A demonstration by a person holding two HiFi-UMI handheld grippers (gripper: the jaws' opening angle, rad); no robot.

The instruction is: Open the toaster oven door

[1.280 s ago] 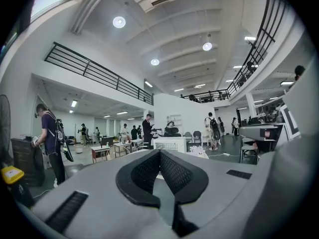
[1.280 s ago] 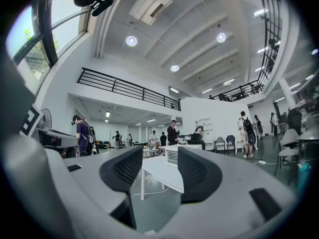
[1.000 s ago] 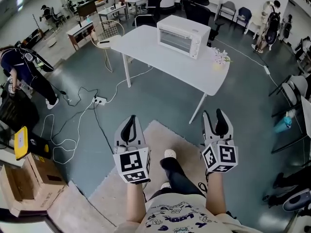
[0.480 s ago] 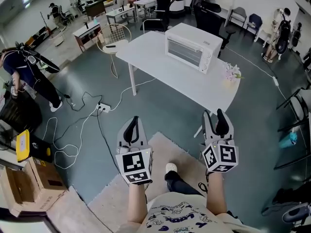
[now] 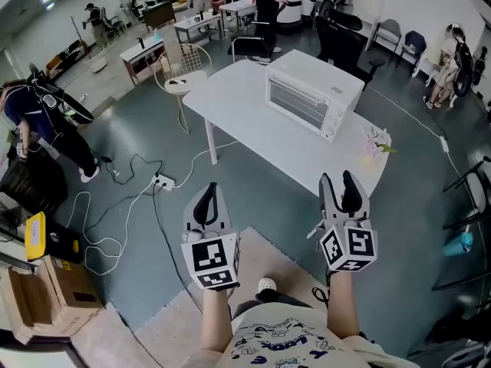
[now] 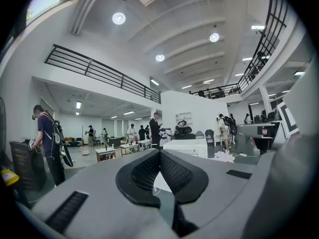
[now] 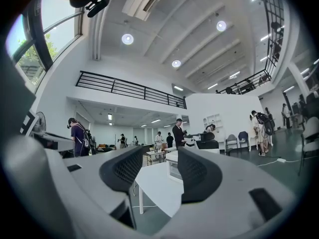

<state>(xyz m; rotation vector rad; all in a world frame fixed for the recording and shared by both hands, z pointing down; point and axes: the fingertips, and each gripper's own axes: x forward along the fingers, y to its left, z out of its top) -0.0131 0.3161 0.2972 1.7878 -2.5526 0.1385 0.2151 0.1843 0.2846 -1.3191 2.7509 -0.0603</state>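
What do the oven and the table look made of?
Oven: probably painted sheet metal, going by its smooth white boxy shell. Its door: a dark, see-through pane, likely glass. Table: matte white top, perhaps laminate or painted board; the look leaves that open.

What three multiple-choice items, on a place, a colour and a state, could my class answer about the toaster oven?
1. Where does the toaster oven stand? A. on the floor B. on the white table C. on a chair
2. What colour is it? A. black B. white C. red
3. How is its door? A. shut B. fully open C. taken off
Answers: 1 B, it sits on the tabletop; 2 B, its body is white; 3 A, the door lies flush with the front.
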